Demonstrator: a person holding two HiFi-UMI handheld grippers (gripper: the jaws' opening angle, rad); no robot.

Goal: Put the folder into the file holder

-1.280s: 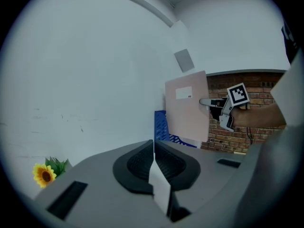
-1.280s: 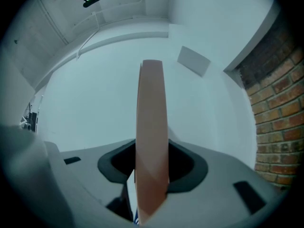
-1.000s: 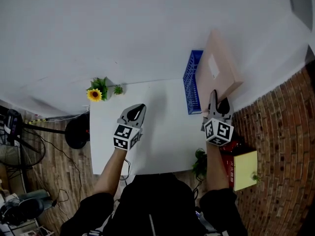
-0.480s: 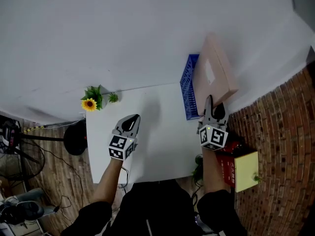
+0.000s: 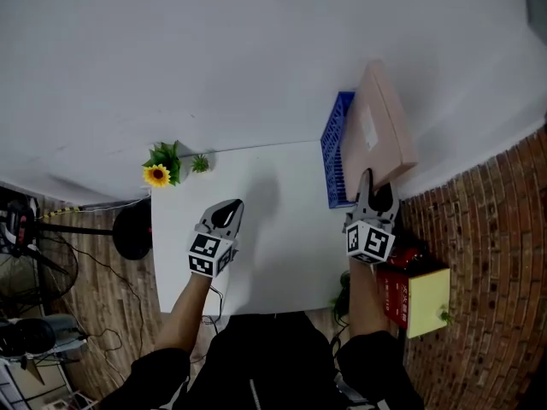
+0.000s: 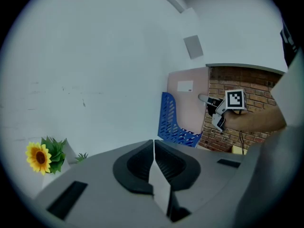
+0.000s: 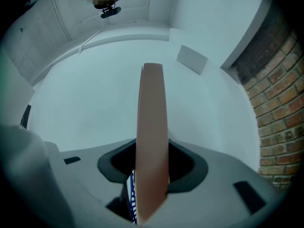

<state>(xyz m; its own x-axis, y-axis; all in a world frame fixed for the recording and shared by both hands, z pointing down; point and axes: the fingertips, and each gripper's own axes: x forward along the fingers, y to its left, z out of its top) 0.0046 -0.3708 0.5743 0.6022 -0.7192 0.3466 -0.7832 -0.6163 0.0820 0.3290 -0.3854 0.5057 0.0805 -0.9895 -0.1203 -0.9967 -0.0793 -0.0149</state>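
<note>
Sunflower [image 5: 157, 175] well apart from file holder [image 5: 336, 156]

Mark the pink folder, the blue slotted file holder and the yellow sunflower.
pink folder [image 5: 383, 118], head view, middle of its broad face.
blue slotted file holder [image 5: 336, 152], head view, its slotted side wall.
yellow sunflower [image 5: 157, 175], head view, the flower's centre.
</note>
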